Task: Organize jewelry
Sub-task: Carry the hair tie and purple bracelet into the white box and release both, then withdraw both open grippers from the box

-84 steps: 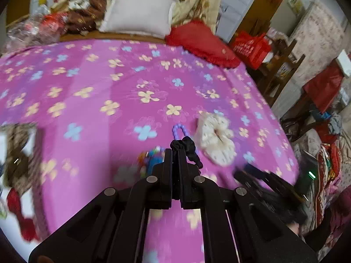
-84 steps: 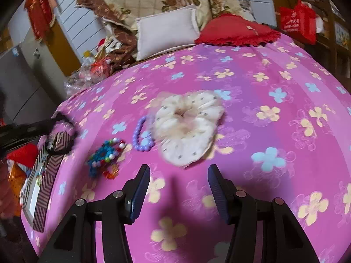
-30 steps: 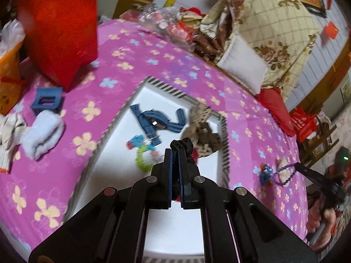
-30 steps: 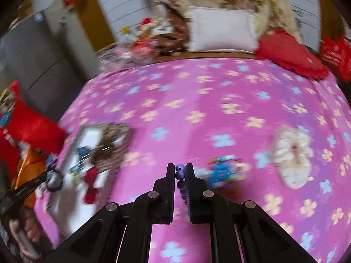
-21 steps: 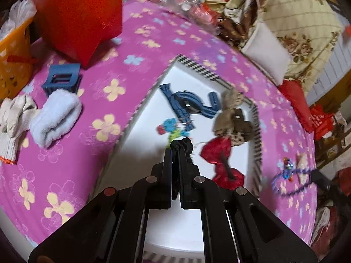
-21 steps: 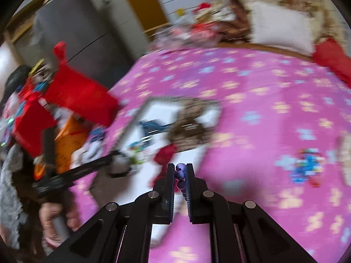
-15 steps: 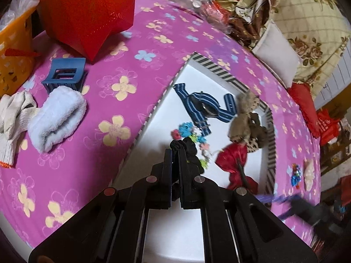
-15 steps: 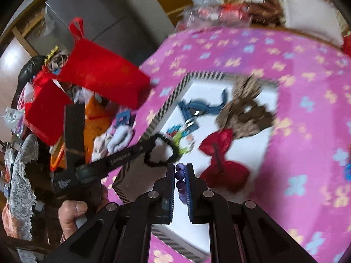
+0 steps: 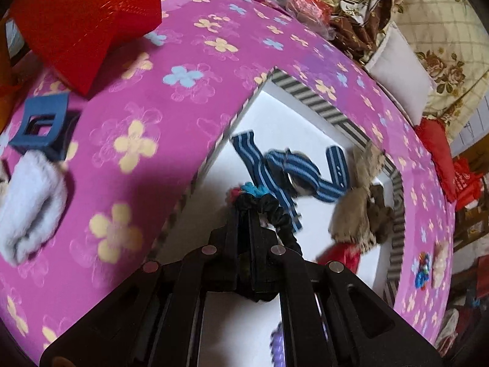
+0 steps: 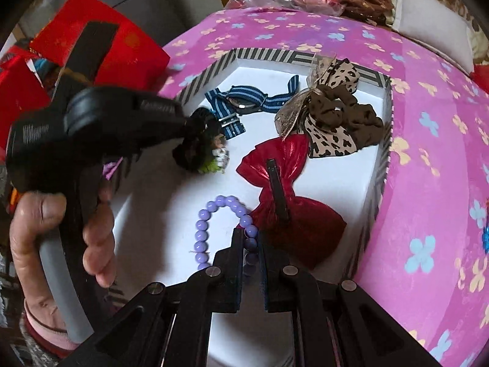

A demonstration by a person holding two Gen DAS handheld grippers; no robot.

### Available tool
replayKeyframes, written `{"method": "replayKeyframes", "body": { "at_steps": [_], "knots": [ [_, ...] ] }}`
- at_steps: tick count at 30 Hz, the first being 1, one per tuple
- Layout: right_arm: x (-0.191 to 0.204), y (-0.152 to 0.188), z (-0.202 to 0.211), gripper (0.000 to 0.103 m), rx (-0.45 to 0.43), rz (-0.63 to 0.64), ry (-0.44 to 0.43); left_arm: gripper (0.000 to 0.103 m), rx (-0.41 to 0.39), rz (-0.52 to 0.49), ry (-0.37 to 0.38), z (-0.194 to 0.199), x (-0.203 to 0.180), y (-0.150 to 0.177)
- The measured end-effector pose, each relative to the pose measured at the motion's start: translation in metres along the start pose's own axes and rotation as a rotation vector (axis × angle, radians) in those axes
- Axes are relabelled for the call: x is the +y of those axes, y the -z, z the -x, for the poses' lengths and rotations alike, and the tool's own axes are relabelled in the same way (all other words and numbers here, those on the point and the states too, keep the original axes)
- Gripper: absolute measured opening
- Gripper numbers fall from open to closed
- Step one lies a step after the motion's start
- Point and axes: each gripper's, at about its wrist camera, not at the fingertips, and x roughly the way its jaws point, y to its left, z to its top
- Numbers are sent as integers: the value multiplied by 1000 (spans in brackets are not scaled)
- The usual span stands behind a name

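Observation:
A white tray with a striped rim [image 9: 308, 98] [image 10: 380, 168] lies on the pink flowered bedspread. My left gripper [image 9: 244, 206] [image 10: 191, 124] is shut on a black scrunchie [image 9: 275, 214] [image 10: 195, 153], low over the tray's left part beside a blue striped strap [image 9: 293, 171] [image 10: 253, 94]. My right gripper [image 10: 251, 240] is shut on a purple bead bracelet [image 10: 203, 223], whose loop hangs onto the tray floor just left of a red bow [image 10: 293, 202]. A leopard-print bow with a brown scrunchie [image 10: 336, 113] lies at the tray's far right corner.
A red bag [image 9: 88, 21], a blue hair claw [image 9: 42, 125] and rolled white cloth [image 9: 30, 202] lie left of the tray. A coloured bead bracelet [image 9: 423, 270] and a cream scrunchie [image 9: 440, 263] lie on the bedspread to the right. A hand [image 10: 91, 238] grips the left gripper's handle.
Both grippers have come down over the tray. The right one swung from the open bedspread to the tray with the purple bracelet. The left one sank closer to the blue strap.

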Motion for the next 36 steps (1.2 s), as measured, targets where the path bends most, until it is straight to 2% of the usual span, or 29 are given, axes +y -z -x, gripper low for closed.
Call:
{"method": "replayKeyframes", "body": {
  "at_steps": [8, 11, 12, 13, 15, 18, 21, 24, 27, 32, 33, 36],
  "knots": [
    [4, -17, -10, 8, -4, 21, 56, 5, -44, -41, 37, 2, -5, -11],
    [11, -7, -4, 11, 8, 32, 31, 16, -65, -66, 86, 15, -10, -9],
    [13, -4, 0, 18, 2, 37, 32, 24, -82, -79, 97, 21, -12, -7],
    [14, 1, 7, 31, -12, 40, 35, 33, -96, -89, 102, 26, -14, -5],
    [15, 16, 27, 44, -59, 36, 35, 37, -136, -125, 98, 37, -18, 1],
    [14, 48, 62, 46, -100, 32, 79, 37, -196, -163, 61, 48, -25, 12],
    [3, 94, 101, 47, -131, 9, 123, 37, -228, -177, 28, 56, -31, 24],
    [-18, 146, 133, 47, -138, -4, 191, 37, -273, -199, 6, 71, -42, 43],
    [-47, 195, 163, 47, -148, -33, 294, 37, -351, -220, -1, 93, -58, 65],
    [-92, 252, 198, 47, -172, -139, 340, 37, -454, -235, -9, 130, -85, 96],
    [-98, 258, 201, 47, -178, -151, 348, 40, -471, -229, 1, 140, -90, 104],
    [-114, 272, 208, 47, -198, -196, 338, 63, -528, -205, -12, 162, -102, 128]
  ]
}}
